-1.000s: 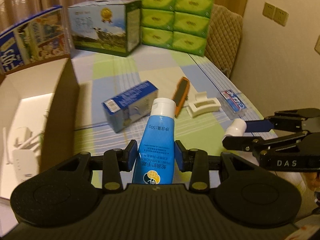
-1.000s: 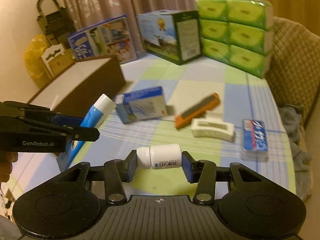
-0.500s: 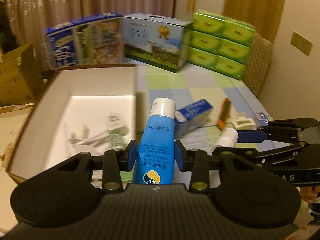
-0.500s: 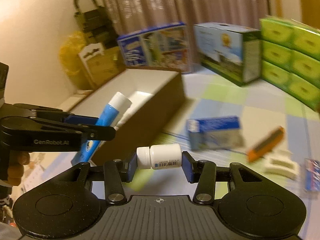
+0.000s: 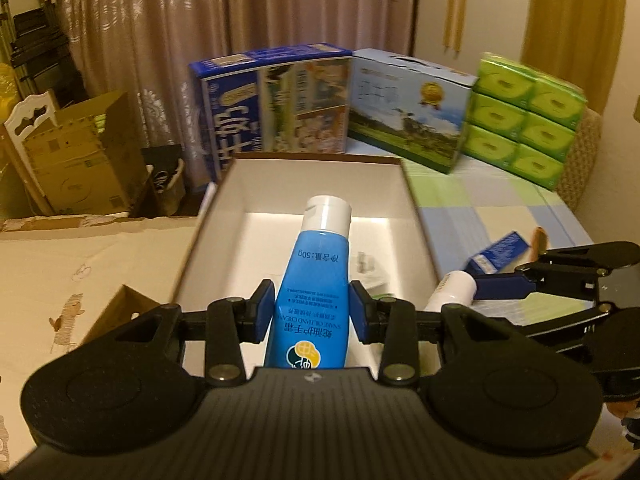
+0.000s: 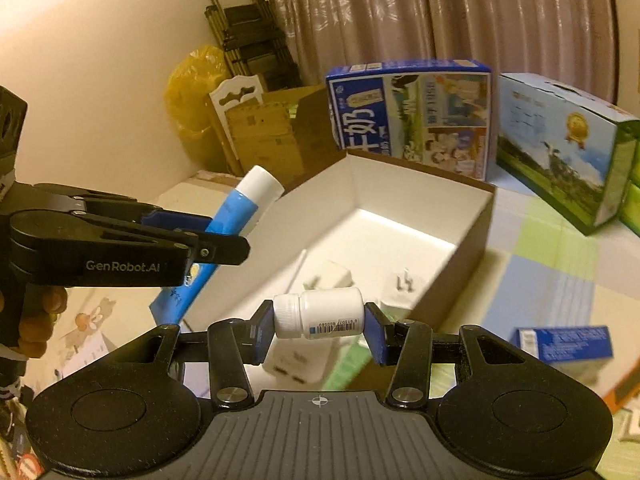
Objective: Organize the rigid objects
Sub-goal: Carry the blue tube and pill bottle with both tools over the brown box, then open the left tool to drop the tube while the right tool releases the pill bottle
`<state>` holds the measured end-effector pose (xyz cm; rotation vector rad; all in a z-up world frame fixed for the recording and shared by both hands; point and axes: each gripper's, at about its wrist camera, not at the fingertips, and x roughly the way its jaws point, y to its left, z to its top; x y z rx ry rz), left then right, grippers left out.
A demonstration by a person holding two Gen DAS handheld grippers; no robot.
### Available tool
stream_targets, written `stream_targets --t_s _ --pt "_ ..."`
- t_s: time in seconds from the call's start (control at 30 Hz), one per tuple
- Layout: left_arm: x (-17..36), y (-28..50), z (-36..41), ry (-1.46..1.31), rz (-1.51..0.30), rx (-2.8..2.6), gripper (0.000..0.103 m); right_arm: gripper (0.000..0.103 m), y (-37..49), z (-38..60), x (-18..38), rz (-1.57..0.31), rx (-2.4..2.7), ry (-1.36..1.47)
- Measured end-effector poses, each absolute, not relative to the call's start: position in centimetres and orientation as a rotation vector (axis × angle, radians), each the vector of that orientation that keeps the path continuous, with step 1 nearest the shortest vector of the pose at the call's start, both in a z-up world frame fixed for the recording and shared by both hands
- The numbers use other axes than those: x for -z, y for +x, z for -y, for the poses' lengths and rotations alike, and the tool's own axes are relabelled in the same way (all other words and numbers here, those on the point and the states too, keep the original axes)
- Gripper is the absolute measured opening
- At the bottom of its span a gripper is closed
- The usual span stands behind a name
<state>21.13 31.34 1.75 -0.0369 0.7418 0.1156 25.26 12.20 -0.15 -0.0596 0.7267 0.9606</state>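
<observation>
Tube [image 5: 316,280] of blue hand cream with a white cap is clamped by its sides between the two blue pads of the left gripper [image 5: 311,312], cap pointing away, and it hangs over the near part of an open cardboard box [image 5: 412,200] with white inside walls. Just to its right, the right gripper [image 6: 318,330] holds a small white bottle [image 6: 320,318] lying sideways, one pad on the cap and the other on the bottom; this bottle is also above the near edge of the box. Inside the box lie some white plugs or chargers [image 6: 332,276], not very sharp to see. To the right of the box, on the checked cloth [image 5: 472,204], a small blue carton [image 6: 564,344] lies flat. At the far side stand a big blue milk carton [image 5: 276,100], a carton with a meadow picture [image 5: 408,112] and a stack of green tissue packs [image 5: 528,116]. A person's fingers [image 6: 44,312] show behind the left gripper in the right view.
</observation>
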Motion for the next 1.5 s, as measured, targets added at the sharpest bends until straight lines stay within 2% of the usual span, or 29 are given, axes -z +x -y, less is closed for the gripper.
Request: stream_targets --t_s 0.37,0.87,1.37,1.5 --pt "0.8 25.3 -36.9 -0.066 -0.804 -0.145 0.034 0.044 28.0 -17.5 2.4 -0.792 -0.892 -0.117" --pt "6.8 28.3 -38.8 -0.086 -0.983 -0.147 0.035 0.044 30.5 -20.4 5.3 -0.879 -0.816 -0.197" --pt "7.1 29.1 -39.1 -0.079 -0.987 -0.116 0.039 0.044 31.4 -20.8 5.9 -0.896 -0.807 -0.221" --pt "6.9 29.0 -39.0 -0.081 -0.985 -0.113 0.044 0.045 31.3 -20.9 6.0 -0.877 -0.777 -0.237"
